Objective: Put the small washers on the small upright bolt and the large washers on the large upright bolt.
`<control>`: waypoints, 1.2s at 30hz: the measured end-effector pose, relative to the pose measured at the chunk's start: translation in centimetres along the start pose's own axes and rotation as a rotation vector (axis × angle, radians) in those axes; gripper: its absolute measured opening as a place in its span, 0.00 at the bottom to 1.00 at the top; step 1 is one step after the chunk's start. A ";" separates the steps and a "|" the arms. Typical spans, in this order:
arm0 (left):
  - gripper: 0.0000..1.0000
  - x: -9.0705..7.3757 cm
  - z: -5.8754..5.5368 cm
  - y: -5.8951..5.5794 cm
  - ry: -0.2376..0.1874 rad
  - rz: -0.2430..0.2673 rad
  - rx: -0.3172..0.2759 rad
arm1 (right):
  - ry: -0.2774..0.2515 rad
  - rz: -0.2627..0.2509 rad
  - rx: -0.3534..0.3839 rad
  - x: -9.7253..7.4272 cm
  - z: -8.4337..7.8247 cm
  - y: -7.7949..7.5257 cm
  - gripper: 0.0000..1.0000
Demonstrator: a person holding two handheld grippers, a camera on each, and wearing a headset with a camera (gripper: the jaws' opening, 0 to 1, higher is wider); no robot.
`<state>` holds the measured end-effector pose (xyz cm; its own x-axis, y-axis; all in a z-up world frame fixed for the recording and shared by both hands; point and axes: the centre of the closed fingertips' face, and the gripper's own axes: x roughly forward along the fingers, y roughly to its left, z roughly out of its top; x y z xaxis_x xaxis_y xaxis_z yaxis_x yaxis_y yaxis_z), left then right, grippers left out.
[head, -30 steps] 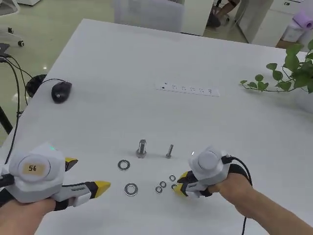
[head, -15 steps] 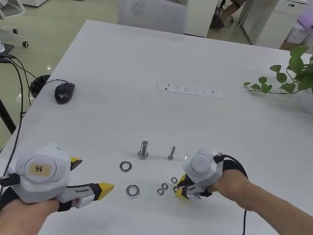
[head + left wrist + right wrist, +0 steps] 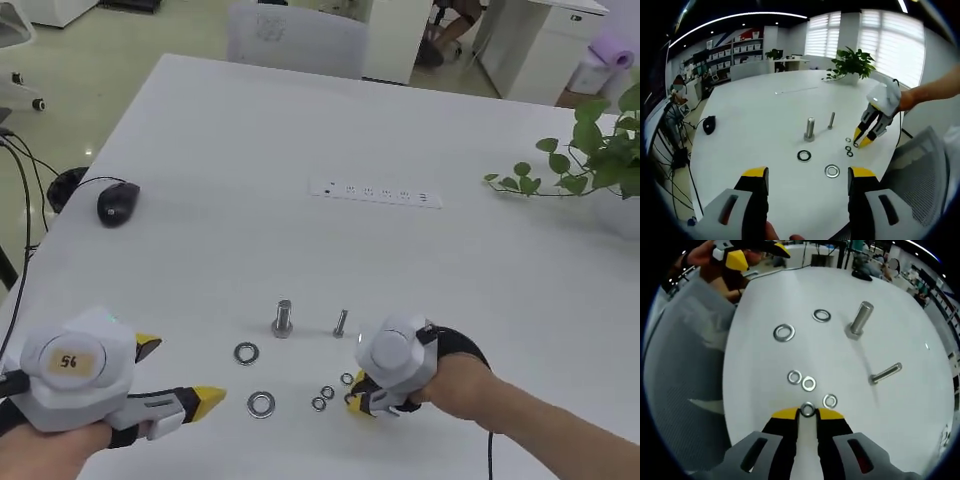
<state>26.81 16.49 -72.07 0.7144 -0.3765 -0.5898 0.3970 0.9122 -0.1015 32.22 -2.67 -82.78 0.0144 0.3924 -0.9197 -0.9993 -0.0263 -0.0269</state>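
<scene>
Yellow right tool tips pinch a half-hidden small washer.

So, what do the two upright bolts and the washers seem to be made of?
The large upright bolt and small upright bolt look like steel: grey, dull satin sheen. The large washers and small washers are metal, perhaps plated or stainless, as they glint brighter silver. The exact alloy cannot be told.
</scene>
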 end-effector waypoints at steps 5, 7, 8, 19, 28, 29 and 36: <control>0.63 0.1 0.0 0.1 -0.001 -0.002 0.004 | -0.002 -0.009 0.013 0.0 0.0 0.0 0.14; 0.63 0.1 -0.1 0.2 -0.001 -0.001 0.001 | -0.005 -0.013 0.022 0.0 0.0 0.0 0.14; 0.63 0.0 -0.2 0.3 0.001 0.001 0.002 | -0.006 -0.014 0.028 0.0 0.0 0.0 0.14; 0.63 -0.5 -0.7 0.7 0.008 0.019 0.000 | -0.010 -0.018 0.051 -0.1 0.1 0.2 0.14; 0.63 -0.6 -0.6 0.8 0.005 0.020 0.003 | -0.048 -0.023 0.096 -1.4 0.7 -0.6 0.14; 0.63 -0.6 -0.6 0.8 0.005 0.019 0.002 | -0.049 -0.026 0.098 -1.6 0.7 -0.7 0.14; 0.64 -0.5 -0.5 0.6 0.003 0.017 0.002 | -0.055 -0.055 0.088 -3.3 1.5 -2.4 0.13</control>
<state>26.38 17.35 -72.22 0.7190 -0.3605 -0.5942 0.3860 0.9181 -0.0900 34.48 -2.55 -79.13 0.0700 0.4410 -0.8948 -0.9963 0.0763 -0.0404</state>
